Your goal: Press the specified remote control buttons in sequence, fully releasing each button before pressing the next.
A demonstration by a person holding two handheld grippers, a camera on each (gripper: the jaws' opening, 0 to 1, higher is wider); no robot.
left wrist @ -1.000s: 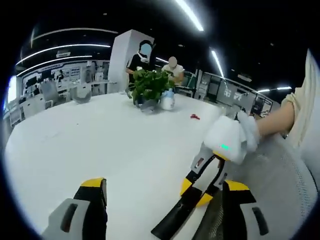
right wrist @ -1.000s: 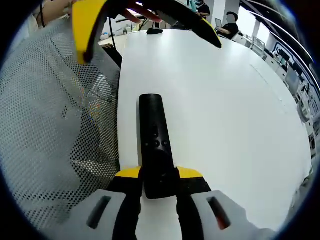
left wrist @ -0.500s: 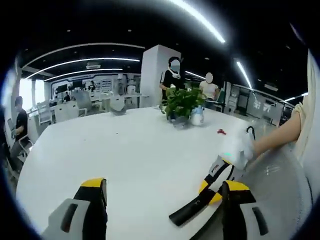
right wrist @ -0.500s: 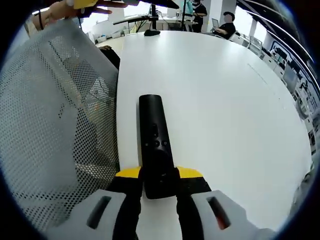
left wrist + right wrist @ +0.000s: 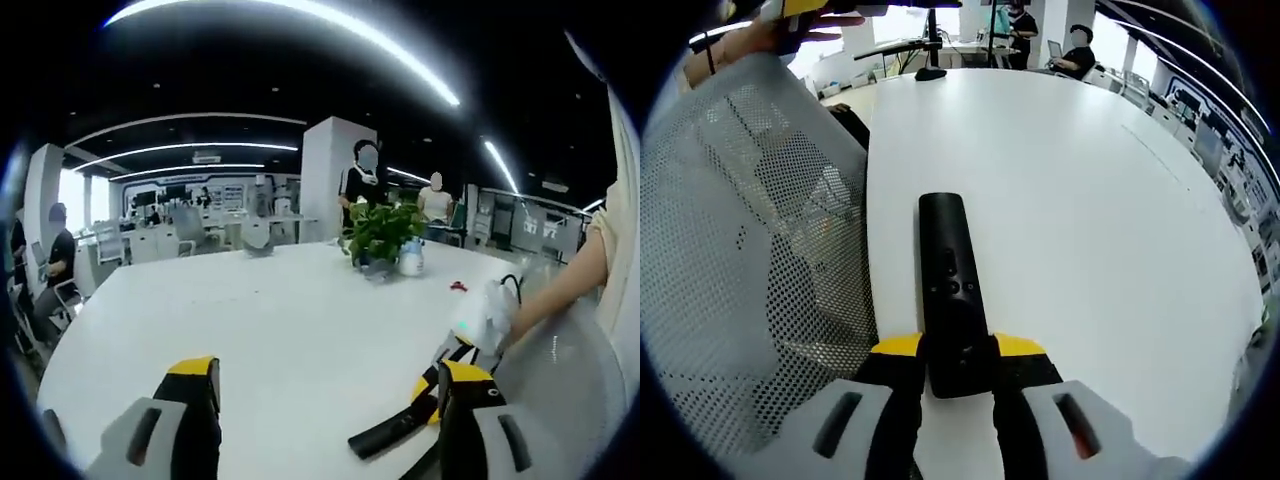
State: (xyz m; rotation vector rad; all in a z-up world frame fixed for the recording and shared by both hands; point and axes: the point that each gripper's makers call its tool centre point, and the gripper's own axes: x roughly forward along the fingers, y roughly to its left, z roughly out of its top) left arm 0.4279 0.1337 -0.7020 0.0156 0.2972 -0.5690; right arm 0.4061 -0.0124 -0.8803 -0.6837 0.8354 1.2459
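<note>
1. Left gripper view: the left hand-held gripper (image 5: 320, 425) hangs over the white bench (image 5: 260, 320) with jaws wide and nothing between them. To its right, the right hand-held gripper (image 5: 440, 385) holds the black remote control (image 5: 392, 432). A potted plant (image 5: 380, 235) stands far ahead.
2. Right gripper view: the right hand-held gripper (image 5: 958, 375) clamps the near end of the remote control (image 5: 948, 285), which points straight ahead over the bench (image 5: 1090, 200). A mesh chair back (image 5: 740, 270) lies to its left.

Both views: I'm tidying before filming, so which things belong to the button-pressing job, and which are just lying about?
Job:
remote control, clamped in the right hand-held gripper
left hand-held gripper, open
white table

Lying about:
potted plant
white bottle
small red thing
mesh chair back
</note>
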